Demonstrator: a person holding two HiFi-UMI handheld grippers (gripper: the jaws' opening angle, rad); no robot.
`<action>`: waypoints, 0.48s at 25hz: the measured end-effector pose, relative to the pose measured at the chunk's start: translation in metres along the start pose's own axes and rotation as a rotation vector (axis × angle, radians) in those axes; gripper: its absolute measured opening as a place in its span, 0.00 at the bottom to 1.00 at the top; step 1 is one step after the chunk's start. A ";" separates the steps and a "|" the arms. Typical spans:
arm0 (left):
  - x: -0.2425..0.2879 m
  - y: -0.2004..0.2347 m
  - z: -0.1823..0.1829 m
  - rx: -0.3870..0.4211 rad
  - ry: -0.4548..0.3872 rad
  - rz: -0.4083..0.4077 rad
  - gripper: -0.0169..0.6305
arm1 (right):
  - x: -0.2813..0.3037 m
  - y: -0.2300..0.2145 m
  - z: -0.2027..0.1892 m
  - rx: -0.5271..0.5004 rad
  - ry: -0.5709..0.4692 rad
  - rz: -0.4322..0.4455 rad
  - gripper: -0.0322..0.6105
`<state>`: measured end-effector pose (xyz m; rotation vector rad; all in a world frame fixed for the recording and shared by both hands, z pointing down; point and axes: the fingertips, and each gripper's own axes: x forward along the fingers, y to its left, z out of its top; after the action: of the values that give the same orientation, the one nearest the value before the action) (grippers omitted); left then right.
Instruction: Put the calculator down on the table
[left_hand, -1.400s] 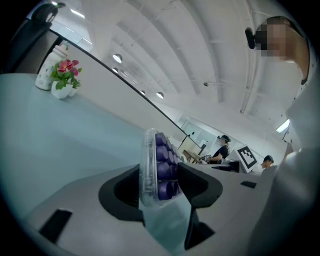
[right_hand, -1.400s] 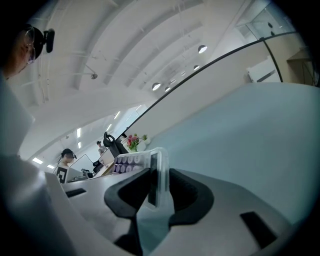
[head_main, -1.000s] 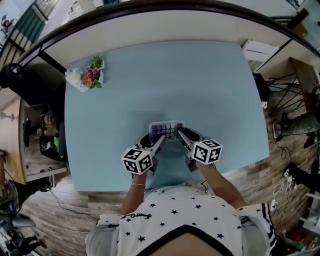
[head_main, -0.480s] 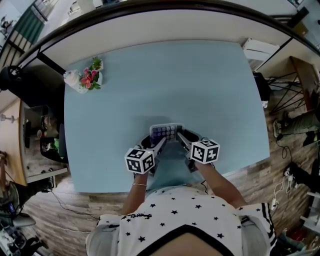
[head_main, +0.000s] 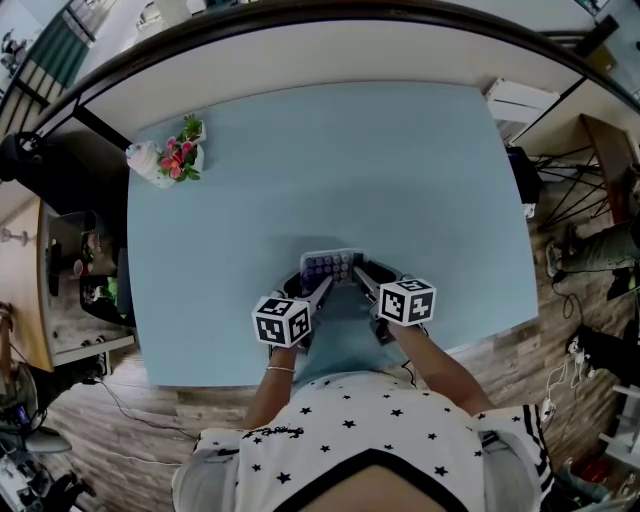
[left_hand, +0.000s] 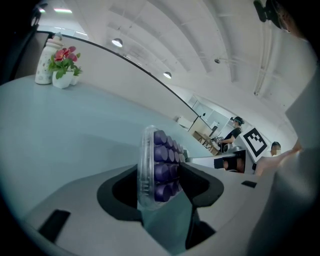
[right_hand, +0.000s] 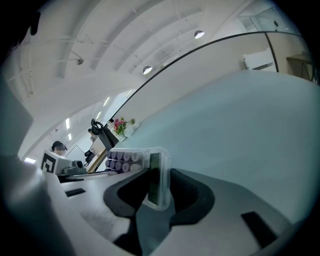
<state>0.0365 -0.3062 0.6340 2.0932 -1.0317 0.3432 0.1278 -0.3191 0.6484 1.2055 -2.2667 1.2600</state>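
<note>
A small calculator (head_main: 332, 264) with purple keys and a clear casing is near the front edge of the light blue table (head_main: 350, 150). My left gripper (head_main: 318, 286) is shut on its left side, where the key rows (left_hand: 164, 165) stand between the dark pads. My right gripper (head_main: 361, 279) is shut on its right side, with the calculator's display end (right_hand: 154, 179) upright between the pads. Whether the calculator touches the tabletop cannot be told. The person's arms and starred shirt fill the bottom of the head view.
A small pot of pink flowers (head_main: 172, 157) beside a white bottle stands at the table's far left corner. A white unit (head_main: 520, 100) sits past the right edge. Wooden floor with cables lies around the table.
The two marker cubes have drawn slightly closer together. The calculator has stayed in almost the same spot between the grippers.
</note>
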 end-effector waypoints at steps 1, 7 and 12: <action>0.000 0.000 0.000 -0.004 0.002 0.002 0.40 | 0.000 0.000 0.000 -0.002 0.003 -0.001 0.22; 0.003 0.003 0.001 -0.020 0.012 0.006 0.40 | 0.004 -0.003 0.001 -0.015 0.019 -0.015 0.23; 0.005 0.005 0.002 -0.033 0.013 0.017 0.41 | 0.006 -0.005 0.002 -0.026 0.029 -0.026 0.26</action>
<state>0.0352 -0.3125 0.6378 2.0514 -1.0416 0.3456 0.1284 -0.3255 0.6540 1.1960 -2.2327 1.2272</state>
